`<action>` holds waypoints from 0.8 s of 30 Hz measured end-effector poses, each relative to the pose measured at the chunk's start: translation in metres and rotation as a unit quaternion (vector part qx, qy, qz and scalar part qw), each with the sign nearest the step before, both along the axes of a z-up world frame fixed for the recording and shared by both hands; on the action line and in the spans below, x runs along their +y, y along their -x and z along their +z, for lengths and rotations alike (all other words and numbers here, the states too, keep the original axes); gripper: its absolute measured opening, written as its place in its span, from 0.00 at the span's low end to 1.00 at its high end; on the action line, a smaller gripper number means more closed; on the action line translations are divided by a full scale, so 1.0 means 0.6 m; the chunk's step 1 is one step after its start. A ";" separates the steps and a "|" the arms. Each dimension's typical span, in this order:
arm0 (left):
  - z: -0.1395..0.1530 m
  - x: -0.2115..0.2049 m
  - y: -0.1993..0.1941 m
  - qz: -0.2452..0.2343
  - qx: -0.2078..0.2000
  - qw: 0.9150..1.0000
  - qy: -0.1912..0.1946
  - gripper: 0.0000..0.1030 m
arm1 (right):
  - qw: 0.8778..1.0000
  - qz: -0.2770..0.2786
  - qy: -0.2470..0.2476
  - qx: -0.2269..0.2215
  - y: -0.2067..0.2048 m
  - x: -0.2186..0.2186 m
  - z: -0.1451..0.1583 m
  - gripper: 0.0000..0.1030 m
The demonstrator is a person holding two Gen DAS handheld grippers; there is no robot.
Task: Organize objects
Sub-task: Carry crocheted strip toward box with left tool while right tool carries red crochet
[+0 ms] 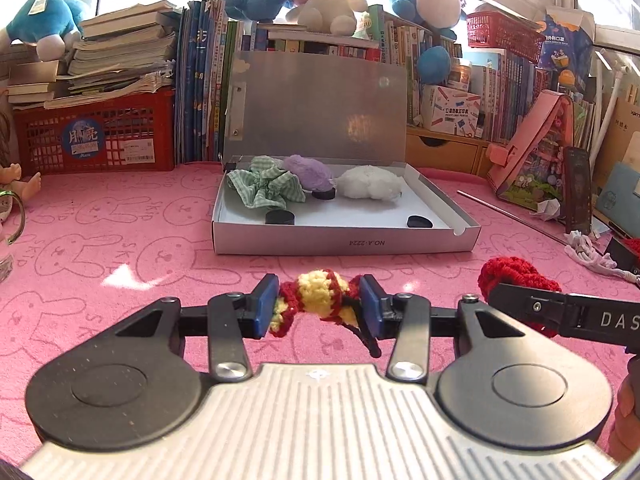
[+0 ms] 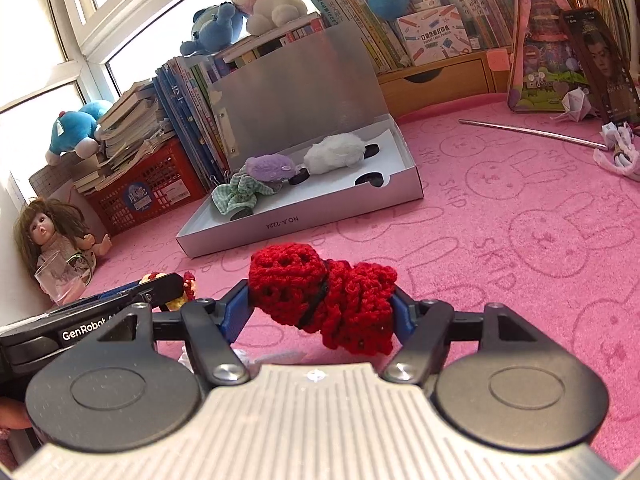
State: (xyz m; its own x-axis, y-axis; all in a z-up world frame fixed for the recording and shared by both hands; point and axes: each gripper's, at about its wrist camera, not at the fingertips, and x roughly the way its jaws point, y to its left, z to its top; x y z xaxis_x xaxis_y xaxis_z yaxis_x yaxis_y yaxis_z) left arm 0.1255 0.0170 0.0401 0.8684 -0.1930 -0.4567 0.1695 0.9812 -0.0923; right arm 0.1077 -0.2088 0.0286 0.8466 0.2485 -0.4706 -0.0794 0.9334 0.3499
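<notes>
My left gripper is shut on a yellow and red crocheted scrunchie, held above the pink mat in front of the open silver box. My right gripper is shut on a red crocheted scrunchie, to the right of the left one; it also shows in the left wrist view. The box holds a green checked scrunchie, a purple fluffy one, a white fluffy one and three small black discs.
A red crate under piled books stands at the back left, with upright books and plush toys behind the box. A doll and a glass cup sit far left. A metal rod, a pink toy pack and white scraps lie right.
</notes>
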 end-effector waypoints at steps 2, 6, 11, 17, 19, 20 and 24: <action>0.011 -0.001 -0.013 0.000 -0.007 1.000 0.000 0.50 | 1.000 -0.005 0.017 -0.005 -0.017 -0.001 0.013 0.69; 0.032 -0.006 -0.045 0.003 -0.027 1.000 -0.012 0.50 | 0.999 -0.007 0.044 -0.014 -0.054 -0.009 0.029 0.69; 0.049 -0.003 -0.096 0.008 -0.039 0.999 -0.003 0.50 | 0.999 -0.007 0.051 -0.008 -0.113 -0.024 0.039 0.69; 0.047 0.003 -0.169 0.024 -0.035 0.999 0.007 0.50 | 0.997 -0.002 0.076 -0.015 -0.180 -0.027 0.054 0.69; 0.040 0.003 -0.195 0.029 -0.032 0.999 0.003 0.50 | 0.996 0.002 0.086 -0.012 -0.203 -0.022 0.054 0.69; 0.035 0.003 -0.206 0.032 -0.030 0.999 0.000 0.50 | 0.996 0.004 0.091 -0.009 -0.218 -0.019 0.053 0.69; 0.017 0.009 -0.245 0.040 -0.011 0.999 0.011 0.50 | 0.994 0.015 0.107 0.003 -0.263 -0.004 0.045 0.69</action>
State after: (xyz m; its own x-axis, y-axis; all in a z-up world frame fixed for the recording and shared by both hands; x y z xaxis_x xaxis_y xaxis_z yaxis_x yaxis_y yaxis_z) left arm 0.2728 0.0225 0.0505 0.8914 -0.1328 -0.4334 0.0935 0.9894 -0.1110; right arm 0.2654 -0.2115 0.0557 0.8378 0.1674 -0.5197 -0.1072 0.9837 0.1441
